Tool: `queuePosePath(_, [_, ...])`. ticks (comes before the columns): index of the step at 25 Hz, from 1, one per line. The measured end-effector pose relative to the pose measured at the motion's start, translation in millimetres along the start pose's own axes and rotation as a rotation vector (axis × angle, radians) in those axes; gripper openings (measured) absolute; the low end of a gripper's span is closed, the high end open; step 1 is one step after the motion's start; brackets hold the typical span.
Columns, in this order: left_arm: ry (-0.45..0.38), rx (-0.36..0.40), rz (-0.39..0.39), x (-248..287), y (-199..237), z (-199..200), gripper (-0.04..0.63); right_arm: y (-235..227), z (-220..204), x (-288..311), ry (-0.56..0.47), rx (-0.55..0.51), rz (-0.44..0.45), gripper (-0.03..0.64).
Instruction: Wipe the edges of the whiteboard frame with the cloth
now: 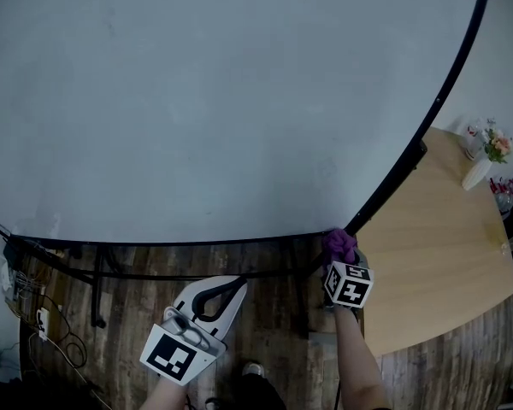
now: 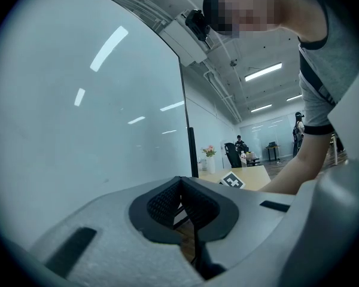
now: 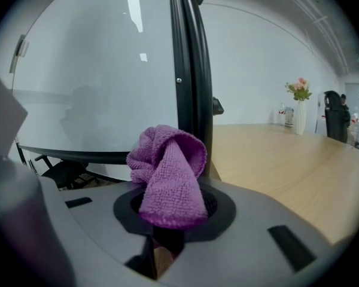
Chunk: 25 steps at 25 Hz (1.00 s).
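Pinching a bunched purple cloth (image 3: 170,181) between its closed jaws, the right gripper (image 1: 339,259) sits at the bottom right corner of the whiteboard (image 1: 197,101), where the black frame (image 1: 429,122) turns from its lower rail into its right-hand upright. From where I stand the cloth is either touching the corner or just short of it; I can't say which. The left gripper (image 1: 238,284) hangs below the lower rail, its jaws together with nothing between them, apart from the board.

To my eye the wiping is at a corner, with one edge about to be followed. Done well, the wad is pressed broadly against the frame's face and lip, not just dabbed with its tip. It is then drawn along in one steady line, so the rubbing doesn't tug the cloth out of the grip. The wooden table (image 1: 436,254) stands close beside the upright, so the gripper should hug the frame there. The free gripper could steady the board if it rocks.
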<state>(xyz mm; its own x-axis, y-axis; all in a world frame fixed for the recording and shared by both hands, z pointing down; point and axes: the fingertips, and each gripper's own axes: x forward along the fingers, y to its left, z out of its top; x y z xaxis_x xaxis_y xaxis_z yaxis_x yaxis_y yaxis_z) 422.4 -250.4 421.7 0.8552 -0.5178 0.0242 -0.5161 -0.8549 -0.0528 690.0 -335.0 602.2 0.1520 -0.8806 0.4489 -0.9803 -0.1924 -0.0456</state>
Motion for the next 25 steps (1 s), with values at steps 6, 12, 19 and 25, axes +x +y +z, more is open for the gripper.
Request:
queuePosePath(6, [-0.001,0.012,0.037,-29,-1,5,0.017,33,-3,-36,-0.038,-0.031,0.075,0.074])
queuePosePath(12, [0.007,0.041,0.08,-83,-17,8,0.017,80,-4,-98,-0.093,-0.072,0.177,0.074])
queuePosePath(19, [0.013,0.066,0.152,-165,-44,22,0.017,138,-3,-186,-0.144,-0.112,0.297,0.075])
queuePosePath(25, [0.007,0.087,0.232,-250,-75,28,0.017,193,-15,-266,-0.193,-0.158,0.404,0.075])
